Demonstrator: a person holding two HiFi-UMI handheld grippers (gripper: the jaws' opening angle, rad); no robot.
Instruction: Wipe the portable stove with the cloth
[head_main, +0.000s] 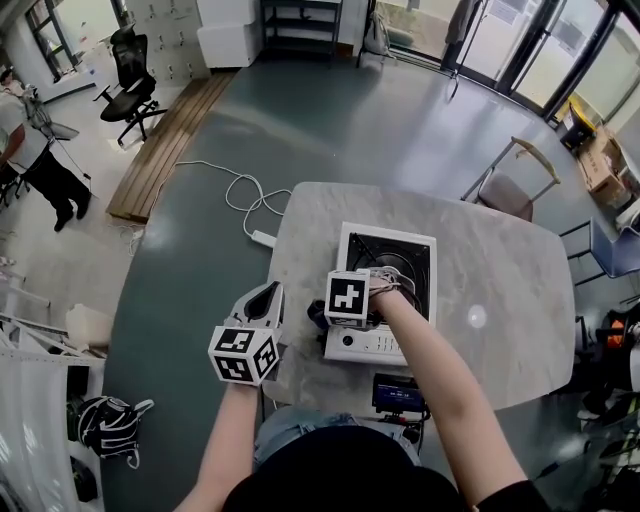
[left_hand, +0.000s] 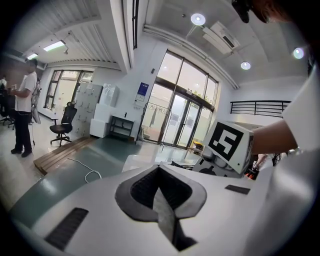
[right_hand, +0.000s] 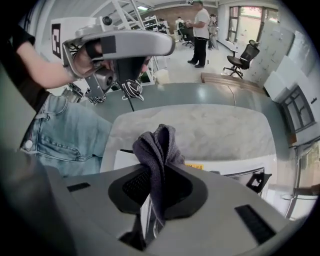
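Note:
The white portable stove (head_main: 388, 262) with a black burner well sits mid-table on the marble table (head_main: 500, 300). My right gripper (head_main: 322, 316) hangs over the stove's near-left corner, pointing back toward me, and is shut on a dark grey cloth (head_main: 314, 310). In the right gripper view the cloth (right_hand: 156, 142) bunches up out of the closed jaws of my right gripper (right_hand: 154, 172), with the stove's white top (right_hand: 220, 167) just beyond. My left gripper (head_main: 268, 298) is held at the table's left edge, shut and empty. In its own view my left gripper (left_hand: 160, 187) has its jaws pressed together.
A black device with a blue screen (head_main: 398, 392) lies at the table's near edge. On the floor to the left are a white cable and power strip (head_main: 262, 238). A chair (head_main: 512, 190) stands at the far right, and a person (head_main: 30, 150) stands far left.

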